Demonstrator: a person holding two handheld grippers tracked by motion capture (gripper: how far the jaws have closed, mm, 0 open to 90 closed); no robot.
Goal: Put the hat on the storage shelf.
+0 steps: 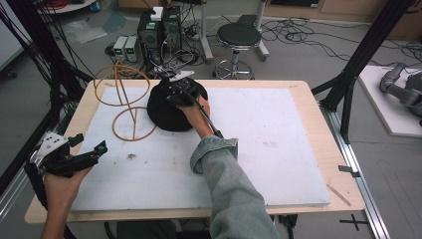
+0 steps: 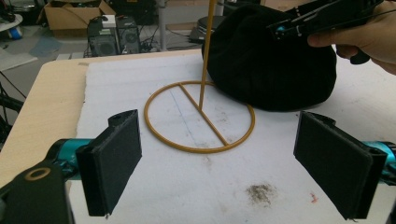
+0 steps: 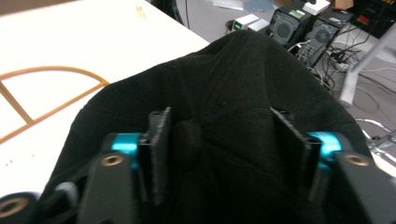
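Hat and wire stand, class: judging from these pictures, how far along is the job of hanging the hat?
Done: nothing visible; the hat lies on the white board beside the stand, overlapping its base ring's edge. In hand: the right gripper is at the hat's crown, jaws apart around a fold, not closed. The left gripper waits open nearby. Left, probably: grip, lift, set the hat on the stand's bare top ring.
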